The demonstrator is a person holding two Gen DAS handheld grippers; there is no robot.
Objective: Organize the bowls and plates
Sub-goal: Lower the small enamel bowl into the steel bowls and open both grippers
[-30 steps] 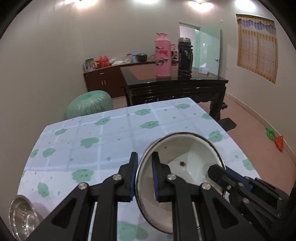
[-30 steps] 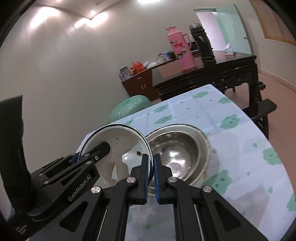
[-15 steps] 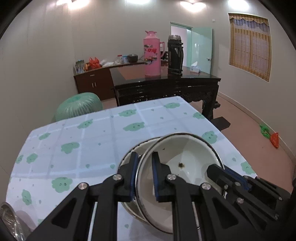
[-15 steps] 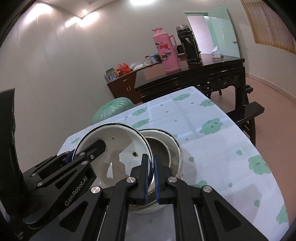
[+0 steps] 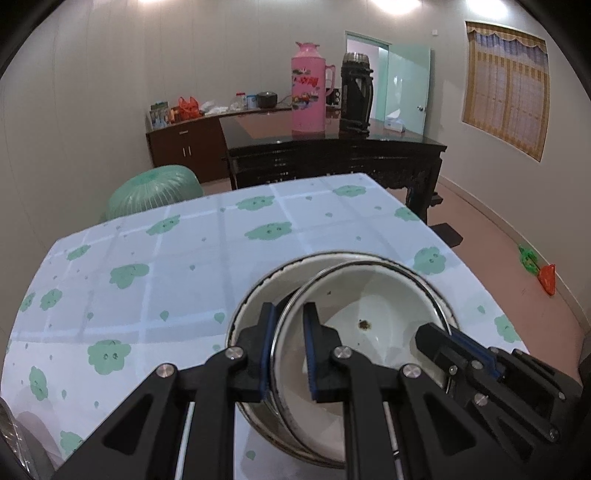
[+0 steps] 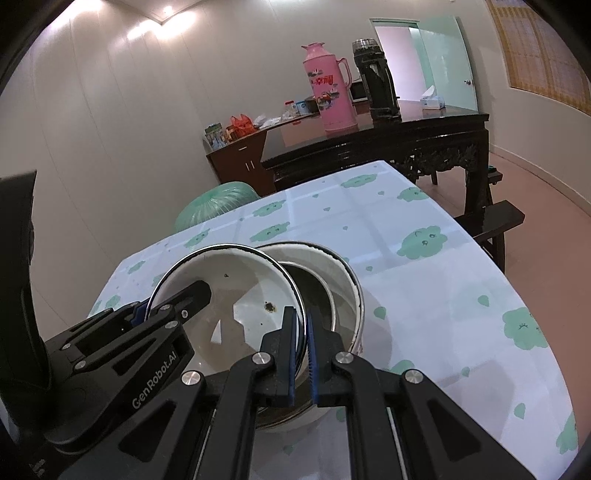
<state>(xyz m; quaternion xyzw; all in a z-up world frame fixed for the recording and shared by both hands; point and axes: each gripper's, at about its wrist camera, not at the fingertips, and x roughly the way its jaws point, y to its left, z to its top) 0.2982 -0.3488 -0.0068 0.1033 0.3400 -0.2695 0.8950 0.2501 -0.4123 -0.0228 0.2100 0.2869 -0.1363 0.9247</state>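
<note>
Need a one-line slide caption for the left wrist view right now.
Both grippers, left and right, clamp the rim of a white enamel bowl, tilting it into a larger bowl on the cloud-print tablecloth.

We see both views lit by ceiling lights [image 5: 391, 3] at the top edge, w/ bright glare patches on the wall [image 6: 147, 26]. Room is evenly lit but a bit dim and greenish. Soft shadows fall on the tabletop [image 6: 436, 295]. Strong fisheye bending; black vignette at the corners. Foreground sharp, far room slightly soft.

Pink thermos [image 5: 308, 88] beside black flask [image 5: 355, 94] on dark table [image 5: 332, 147]
</note>
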